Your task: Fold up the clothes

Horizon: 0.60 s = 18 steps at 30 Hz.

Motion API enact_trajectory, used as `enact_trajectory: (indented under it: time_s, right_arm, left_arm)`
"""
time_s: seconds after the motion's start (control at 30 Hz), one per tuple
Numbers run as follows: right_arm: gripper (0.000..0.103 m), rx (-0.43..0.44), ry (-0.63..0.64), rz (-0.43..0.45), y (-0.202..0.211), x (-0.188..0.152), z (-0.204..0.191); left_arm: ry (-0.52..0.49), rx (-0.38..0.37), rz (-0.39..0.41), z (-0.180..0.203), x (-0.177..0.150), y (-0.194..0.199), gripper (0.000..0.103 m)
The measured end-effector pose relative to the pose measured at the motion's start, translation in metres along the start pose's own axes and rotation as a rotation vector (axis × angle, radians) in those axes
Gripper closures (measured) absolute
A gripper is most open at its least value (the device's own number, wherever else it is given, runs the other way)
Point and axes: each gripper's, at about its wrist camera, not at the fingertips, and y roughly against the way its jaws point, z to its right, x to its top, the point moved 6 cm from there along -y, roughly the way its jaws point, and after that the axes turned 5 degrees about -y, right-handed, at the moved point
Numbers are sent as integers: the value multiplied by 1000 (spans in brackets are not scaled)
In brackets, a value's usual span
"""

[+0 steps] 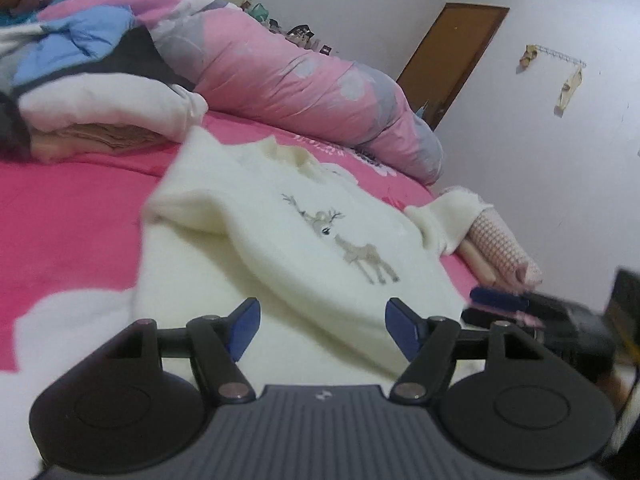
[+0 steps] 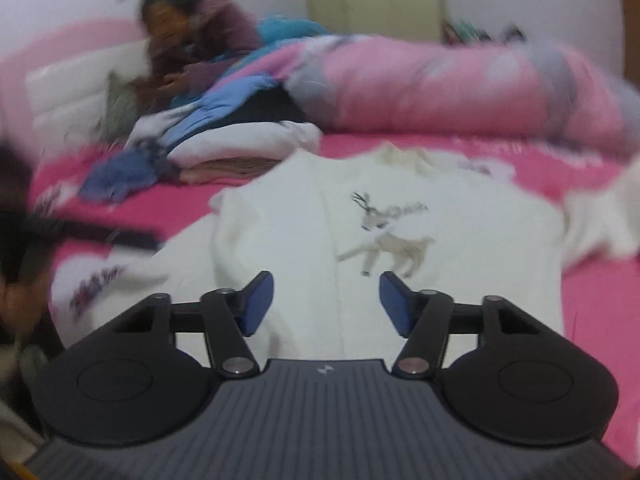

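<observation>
A cream sweater (image 1: 280, 232) with two embroidered deer lies flat on the pink bed sheet (image 1: 60, 208), collar away from me. One sleeve (image 1: 192, 200) is folded in over the body, and the other sleeve (image 1: 448, 216) lies out to the right. My left gripper (image 1: 322, 312) hovers open just over the sweater's near hem, with nothing between its blue pads. In the right wrist view my right gripper (image 2: 326, 284) is also open, low over the sweater (image 2: 460, 240) below the deer. Both views are motion-blurred.
A rolled pink quilt (image 1: 300, 80) runs along the far side of the bed. A stack of folded clothes (image 1: 104, 120) sits at the back left. A folded pink checked cloth (image 1: 500, 240) lies by the right sleeve. A person (image 2: 188, 40) lies at the headboard.
</observation>
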Motion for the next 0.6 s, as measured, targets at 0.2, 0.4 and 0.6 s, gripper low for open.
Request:
enact_trajectory:
  time_s: [0.2, 0.4, 0.6]
  right_arm:
    - [45, 177, -75, -62, -36, 7, -3]
    - [41, 378, 45, -221, -44, -14, -43]
    - [40, 506, 275, -296, 5, -53, -93]
  left_arm:
    - [201, -20, -56, -20, -16, -2, 33]
    - [340, -40, -42, -38, -27, 6, 33]
    - [297, -34, -75, -28, -30, -12, 33]
